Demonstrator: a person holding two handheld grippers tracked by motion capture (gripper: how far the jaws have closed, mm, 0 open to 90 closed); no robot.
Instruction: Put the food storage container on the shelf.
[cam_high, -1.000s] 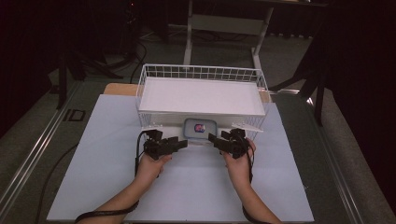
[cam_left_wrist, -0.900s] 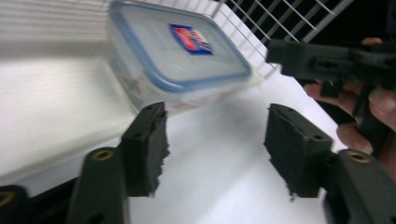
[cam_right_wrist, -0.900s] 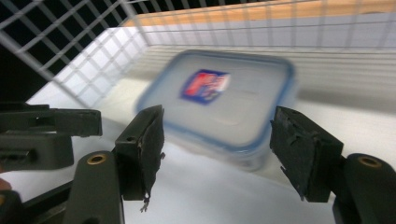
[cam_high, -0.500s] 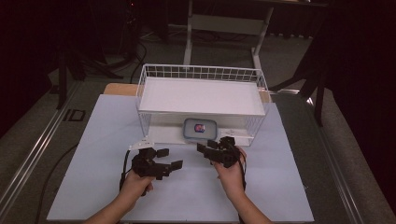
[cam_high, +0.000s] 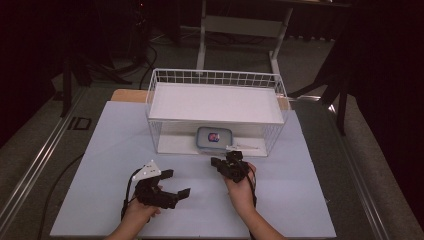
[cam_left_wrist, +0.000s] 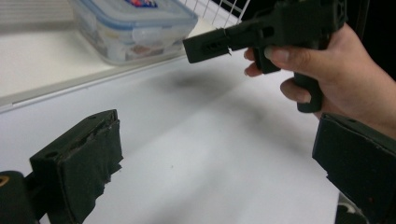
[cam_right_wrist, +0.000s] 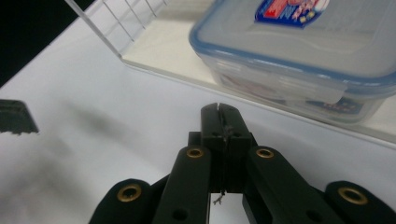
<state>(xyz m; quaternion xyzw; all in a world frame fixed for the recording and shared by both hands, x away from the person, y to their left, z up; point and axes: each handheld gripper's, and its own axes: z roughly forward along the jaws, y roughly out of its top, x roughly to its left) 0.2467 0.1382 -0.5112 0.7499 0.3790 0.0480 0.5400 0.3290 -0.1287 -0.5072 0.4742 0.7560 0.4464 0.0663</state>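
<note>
Grippers (cam_high: 172, 189) back over white table (cam_high: 310, 200).

Overhead cam + two close claw cams

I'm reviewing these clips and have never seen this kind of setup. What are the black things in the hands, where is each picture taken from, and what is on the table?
No robot is involved: a person holds a hand-operated two-jaw gripper in each hand. The high view looks down on the white table from above the person's side. Each of the other two pictures comes from a camera riding on one gripper, looking along its jaws.

The left gripper has its jaws wide apart and holds nothing. The right gripper has its jaws pressed together, also on nothing.

On the table stands a white wire basket with a shelf. On its lower level sits a clear lidded container with a blue rim and a sticker.
</note>
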